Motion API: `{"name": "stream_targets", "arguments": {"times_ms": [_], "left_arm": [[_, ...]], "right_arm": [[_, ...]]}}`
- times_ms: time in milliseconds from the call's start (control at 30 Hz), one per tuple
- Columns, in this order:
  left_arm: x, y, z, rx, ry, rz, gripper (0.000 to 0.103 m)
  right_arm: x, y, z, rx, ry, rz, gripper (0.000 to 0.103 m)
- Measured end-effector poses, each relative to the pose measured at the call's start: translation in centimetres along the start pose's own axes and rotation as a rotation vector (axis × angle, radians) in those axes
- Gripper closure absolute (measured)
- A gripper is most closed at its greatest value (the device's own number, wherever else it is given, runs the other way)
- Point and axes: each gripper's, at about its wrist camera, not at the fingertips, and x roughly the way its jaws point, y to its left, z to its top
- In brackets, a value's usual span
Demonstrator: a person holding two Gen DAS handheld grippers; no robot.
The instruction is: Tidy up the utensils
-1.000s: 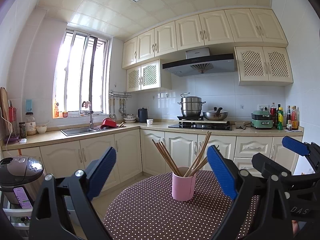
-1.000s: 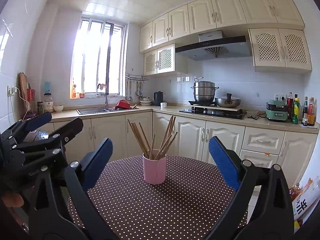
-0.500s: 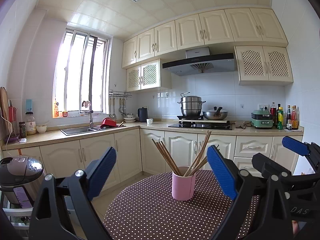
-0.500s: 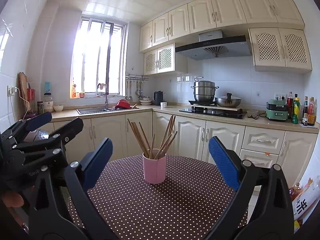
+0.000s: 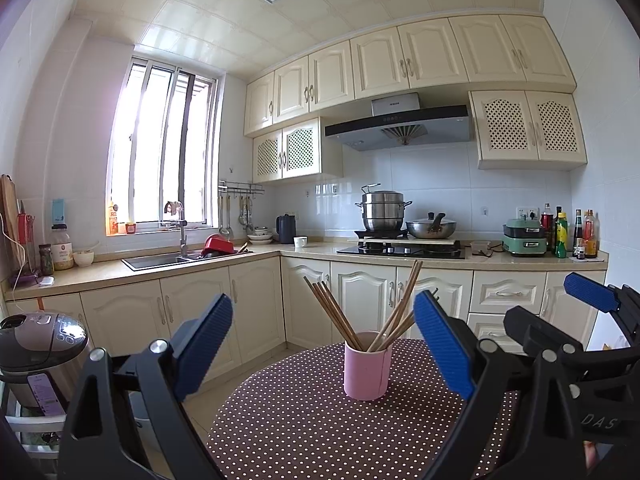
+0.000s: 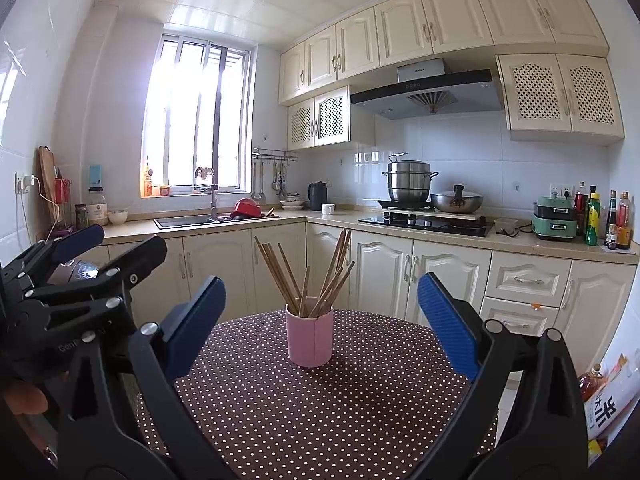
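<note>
A pink cup [image 5: 367,365] stands upright on a round table with a brown polka-dot cloth [image 5: 304,428]. Several wooden chopsticks [image 5: 340,316] stand in it, fanned out left and right. In the right wrist view the cup [image 6: 309,336] and chopsticks [image 6: 308,272] sit at the middle of the table [image 6: 320,408]. My left gripper [image 5: 323,344] is open and empty, held short of the cup. My right gripper [image 6: 322,322] is open and empty, also short of the cup. Each gripper shows at the edge of the other's view.
Cream kitchen cabinets and a counter run behind the table, with a sink [image 5: 160,260], a stove with pots [image 5: 400,240] and bottles [image 5: 568,236]. A rice cooker [image 5: 40,344] stands low at the left. A bag and a bottle [image 6: 604,404] lie at the right of the table.
</note>
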Motion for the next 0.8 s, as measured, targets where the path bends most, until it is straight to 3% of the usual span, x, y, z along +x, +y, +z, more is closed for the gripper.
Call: {"name": "stream_targets", "arguments": {"times_ms": [800], "left_arm": [[0.46,-0.20,-0.36,-0.006,0.021,-0.002,0.012]], "right_arm": [[0.56,-0.07,-0.21,0.002,0.021,-0.003,0.008]]}}
